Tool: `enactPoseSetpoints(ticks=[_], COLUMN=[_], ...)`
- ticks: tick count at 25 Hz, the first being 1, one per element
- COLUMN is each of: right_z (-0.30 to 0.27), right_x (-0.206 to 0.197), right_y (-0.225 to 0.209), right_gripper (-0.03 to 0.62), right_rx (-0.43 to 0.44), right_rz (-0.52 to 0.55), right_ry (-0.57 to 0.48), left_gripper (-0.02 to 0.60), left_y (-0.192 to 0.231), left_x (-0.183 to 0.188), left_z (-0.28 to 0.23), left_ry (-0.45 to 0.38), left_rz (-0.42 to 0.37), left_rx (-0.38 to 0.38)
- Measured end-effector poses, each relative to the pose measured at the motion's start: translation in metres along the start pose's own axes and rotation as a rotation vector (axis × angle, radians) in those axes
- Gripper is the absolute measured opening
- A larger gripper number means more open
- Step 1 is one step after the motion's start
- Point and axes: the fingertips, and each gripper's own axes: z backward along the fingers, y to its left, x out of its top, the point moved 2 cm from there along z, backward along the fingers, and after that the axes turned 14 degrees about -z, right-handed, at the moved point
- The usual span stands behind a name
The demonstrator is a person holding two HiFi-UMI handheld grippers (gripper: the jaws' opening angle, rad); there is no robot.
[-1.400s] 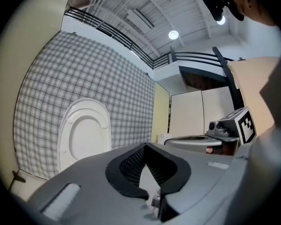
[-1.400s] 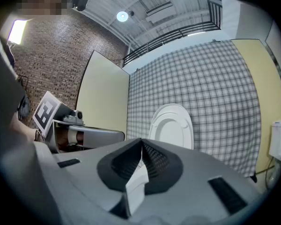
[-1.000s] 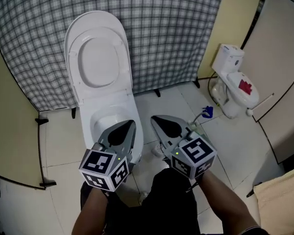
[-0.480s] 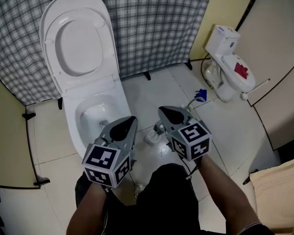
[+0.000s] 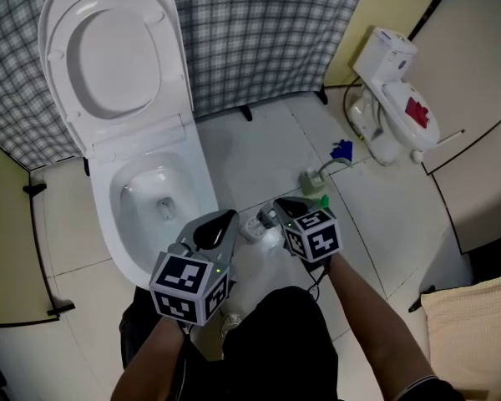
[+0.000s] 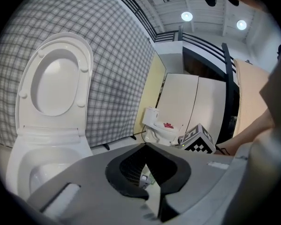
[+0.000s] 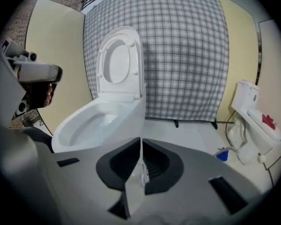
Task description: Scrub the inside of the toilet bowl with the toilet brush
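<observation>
Now the right hand-held gripper (image 5: 278, 205), its near-closed jaws just parting on nothing, has been lowered beside the floor-standing toilet brush (image 5: 257, 224), the left hand-held gripper (image 5: 228, 217) closed empty, so pickup is judged imminent.

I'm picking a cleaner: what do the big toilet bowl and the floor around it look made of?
Toilet bowl: glazed ceramic by the look, smooth glossy white with bright highlights.
Floor: pale, slightly shiny tiles with visible grout lines; probably ceramic.

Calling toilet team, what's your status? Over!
Left gripper, right gripper: both shut, holding nothing. Toilet bowl open, lid up. White thing on floor beside right gripper. Nothing in the bowl's way. Over.
</observation>
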Motion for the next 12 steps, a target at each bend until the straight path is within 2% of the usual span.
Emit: enactPoseSetpoints(ticks=[1, 2, 3, 7, 12], right_z=[-0.007, -0.013, -0.020, -0.044, -0.074], right_x=[-0.006, -0.012, -0.017, -0.037, -0.062], right_y=[-0.004, -0.007, -0.009, -0.016, -0.027], right_gripper=[0.030, 0.062, 0.126, 0.177, 0.256], right_rx=[-0.005, -0.005, -0.002, -0.004, -0.025], right_rz=[-0.004, -0.008, -0.007, 0.043, 0.047], right_ry=[0.013, 0.028, 0.047, 0.123, 0.205], left_gripper=[0.009, 0.009, 0.009, 0.009, 0.009], left_y=[0.001, 0.003, 0.005, 0.012, 0.016], left_x=[-0.004, -0.007, -0.009, -0.019, -0.036], left_z=[-0.003, -0.005, -0.008, -0.016, -0.022], left_ry=[0.005, 0.010, 0.014, 0.027, 0.052], left_rz=[0.009, 0.019, 0.028, 0.056, 0.091], left_rx=[0.000, -0.001, 0.000, 0.004, 0.002])
